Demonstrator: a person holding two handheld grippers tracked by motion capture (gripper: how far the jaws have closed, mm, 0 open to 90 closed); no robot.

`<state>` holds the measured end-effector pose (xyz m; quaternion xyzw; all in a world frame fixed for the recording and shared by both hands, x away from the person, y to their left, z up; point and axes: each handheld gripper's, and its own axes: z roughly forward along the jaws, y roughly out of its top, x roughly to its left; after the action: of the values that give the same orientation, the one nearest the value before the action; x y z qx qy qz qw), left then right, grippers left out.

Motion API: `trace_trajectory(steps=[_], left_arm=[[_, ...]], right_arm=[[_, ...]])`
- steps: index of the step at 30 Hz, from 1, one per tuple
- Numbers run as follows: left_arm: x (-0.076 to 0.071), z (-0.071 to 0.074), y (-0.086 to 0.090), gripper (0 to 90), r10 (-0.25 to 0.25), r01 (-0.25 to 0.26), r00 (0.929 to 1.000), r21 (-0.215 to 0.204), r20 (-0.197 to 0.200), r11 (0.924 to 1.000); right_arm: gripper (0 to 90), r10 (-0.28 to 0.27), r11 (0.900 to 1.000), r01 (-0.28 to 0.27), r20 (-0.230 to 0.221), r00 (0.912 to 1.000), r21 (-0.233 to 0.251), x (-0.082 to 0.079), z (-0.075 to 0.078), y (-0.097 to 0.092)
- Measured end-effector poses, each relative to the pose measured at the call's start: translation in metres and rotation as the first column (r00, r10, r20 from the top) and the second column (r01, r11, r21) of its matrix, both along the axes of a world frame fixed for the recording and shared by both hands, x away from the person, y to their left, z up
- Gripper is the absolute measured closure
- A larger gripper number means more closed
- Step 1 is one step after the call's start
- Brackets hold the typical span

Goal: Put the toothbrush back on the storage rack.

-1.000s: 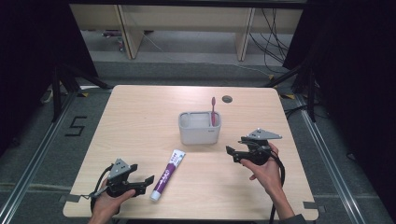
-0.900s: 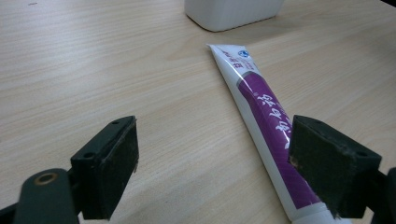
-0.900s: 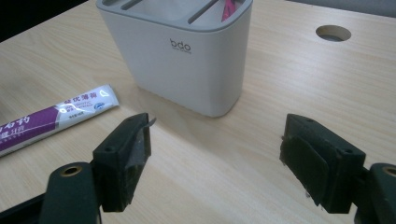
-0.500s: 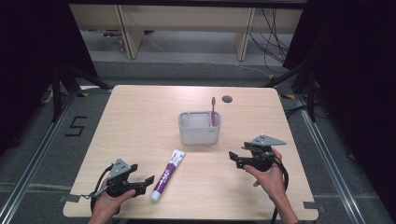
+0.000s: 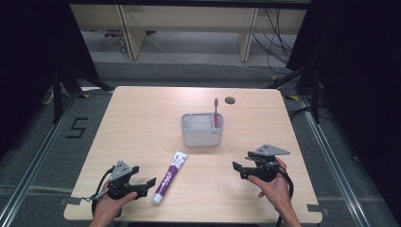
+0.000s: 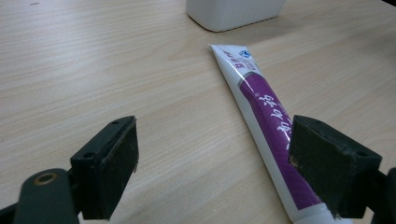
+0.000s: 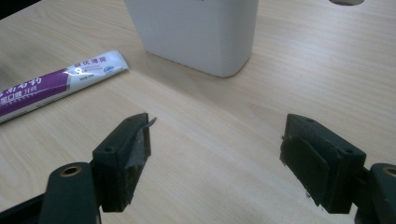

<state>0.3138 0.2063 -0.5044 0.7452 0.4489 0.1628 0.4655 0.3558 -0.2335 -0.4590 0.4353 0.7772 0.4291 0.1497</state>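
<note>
A purple and white toothpaste tube (image 5: 170,177) (image 6: 264,116) (image 7: 51,84) lies flat on the wooden table (image 5: 142,123), its cap end toward the front edge. Behind it stands a white holder (image 5: 202,130) (image 7: 196,32) (image 6: 233,11) with a pink toothbrush (image 5: 216,112) upright in its right side. My left gripper (image 5: 145,187) (image 6: 212,175) is open just left of the tube's cap end, its right jaw over the tube. My right gripper (image 5: 239,169) (image 7: 215,161) is open and empty, at the front right of the holder.
A round cable hole (image 5: 230,100) sits in the table behind the holder. A floor marking "5" (image 5: 76,127) lies left of the table. Shelving and cables stand beyond the far edge.
My right gripper has drawn back toward the front edge of the table. The left gripper, tube and holder have stayed put.
</note>
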Motion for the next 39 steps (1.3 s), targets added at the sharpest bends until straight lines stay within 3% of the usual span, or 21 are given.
trace_trajectory(steps=[6, 7, 9, 10, 11, 13, 14, 17, 20, 21, 23, 24, 25, 26, 29, 30, 33, 34, 37, 38, 39], left_arm=[[0.002, 0.000, 0.000, 15.8, -0.001, 0.001, 1.0000, 0.006, -0.009, 1.0000], [0.002, -0.001, 0.000, 15.8, -0.003, 0.003, 1.0000, 0.002, -0.008, 1.0000], [0.001, 0.000, 0.000, 15.8, -0.001, 0.001, 1.0000, 0.007, -0.008, 1.0000], [0.002, 0.000, 0.000, 15.8, -0.003, 0.003, 1.0000, 0.004, -0.009, 1.0000], [0.002, 0.000, 0.000, 15.8, 0.003, -0.003, 0.9999, -0.001, -0.010, 1.0000], [0.002, -0.001, 0.000, 15.8, 0.001, -0.001, 0.9999, -0.003, -0.011, 1.0000], [0.002, -0.001, 0.001, 15.8, -0.002, 0.002, 0.9999, 0.005, -0.012, 1.0000], [0.002, -0.002, -0.001, 15.8, 0.006, -0.006, 0.9998, -0.001, -0.018, 1.0000], [0.003, -0.002, 0.000, 15.8, 0.009, -0.009, 0.9997, 0.000, -0.022, 1.0000], [0.003, -0.002, 0.000, 15.7, 0.012, -0.012, 0.9997, 0.001, -0.023, 0.9999], [0.003, -0.003, 0.000, 15.8, 0.009, -0.009, 0.9997, 0.003, -0.024, 1.0000], [0.003, -0.003, 0.000, 15.8, 0.008, -0.008, 0.9997, 0.004, -0.024, 1.0000], [0.002, -0.002, 0.000, 15.8, 0.005, -0.004, 0.9997, 0.009, -0.025, 0.9999], [0.002, -0.002, 0.000, 15.8, 0.004, -0.004, 0.9997, 0.010, -0.026, 0.9999], [0.002, -0.002, 0.000, 15.8, 0.002, -0.002, 0.9996, 0.014, -0.028, 0.9999], [0.002, -0.002, 0.000, 15.8, 0.002, -0.002, 0.9996, 0.013, -0.027, 0.9999], [0.002, -0.003, 0.000, 15.8, 0.002, -0.002, 0.9996, 0.012, -0.027, 0.9999], [0.002, -0.003, 0.000, 15.7, -0.004, 0.004, 0.9997, 0.004, -0.025, 1.0000], [0.002, -0.002, -0.001, 15.7, -0.012, 0.012, 0.9998, 0.007, -0.018, 0.9999], [0.001, -0.003, -0.002, 15.7, -0.013, 0.013, 0.9997, 0.007, -0.020, 0.9999], [0.002, -0.003, -0.002, 15.7, -0.022, 0.022, 0.9995, 0.008, -0.023, 0.9997]], right_arm=[[24.9, 0.016, 0.9996, -0.016, 0.009, 0.9998, -0.022, -0.003, -0.008, -0.006], [24.9, 0.007, 1.0000, -0.007, -0.013, 0.9999, -0.003, -0.005, -0.009, -0.005], [24.7, 0.013, 0.9997, -0.013, -0.005, 0.9999, -0.022, -0.005, -0.012, -0.007], [24.7, 0.006, 0.9999, -0.007, -0.038, 0.9993, -0.014, -0.008, -0.011, -0.007], [24.6, 0.016, 0.9993, -0.017, -0.009, 0.9998, -0.034, -0.007, -0.012, -0.009], [24.6, 0.020, 0.9992, -0.020, -0.011, 0.9997, -0.035, -0.010, -0.014, -0.011], [24.6, 0.012, 0.9998, -0.012, -0.017, 0.9998, -0.015, -0.012, -0.015, -0.010], [24.6, 0.016, 0.9998, -0.017, -0.041, 0.9990, -0.014, -0.017, -0.019, -0.011], [24.6, 0.027, 0.9991, -0.028, -0.033, 0.9991, -0.031, -0.022, -0.023, -0.014], [24.5, 0.015, 0.9994, -0.016, -0.059, 0.9981, -0.029, -0.025, -0.023, -0.014], [24.2, 0.034, 0.9989, -0.035, -0.043, 0.9985, -0.030, -0.027, -0.026, -0.017], [23.7, 0.015, 0.9994, -0.017, -0.072, 0.9973, -0.030, -0.031, -0.026, -0.016], [23.3, 0.011, 0.9996, -0.013, -0.068, 0.9977, -0.024, -0.033, -0.027, -0.016], [22.9, 0.029, 0.9983, -0.031, -0.050, 0.9983, -0.049, -0.034, -0.027, -0.019], [21.4, 0.007, 1.0000, -0.007, -0.084, 0.9964, -0.003, -0.042, -0.029, -0.019], [21.0, 0.027, 0.9992, -0.029, -0.072, 0.9970, -0.026, -0.042, -0.030, -0.022], [20.6, 0.020, 0.9991, -0.023, -0.100, 0.9948, -0.035, -0.050, -0.033, -0.025], [20.6, 0.006, 0.9999, -0.007, -0.115, 0.9934, -0.009, -0.053, -0.034, -0.024], [20.4, 0.028, 0.9986, -0.032, -0.081, 0.9963, -0.043, -0.057, -0.035, -0.032], [20.4, 0.009, 0.9988, -0.014, -0.103, 0.9947, -0.046, -0.061, -0.034, -0.033], [20.4, 0.006, 0.9991, -0.010, -0.093, 0.9956, -0.041, -0.063, -0.035, -0.035]])
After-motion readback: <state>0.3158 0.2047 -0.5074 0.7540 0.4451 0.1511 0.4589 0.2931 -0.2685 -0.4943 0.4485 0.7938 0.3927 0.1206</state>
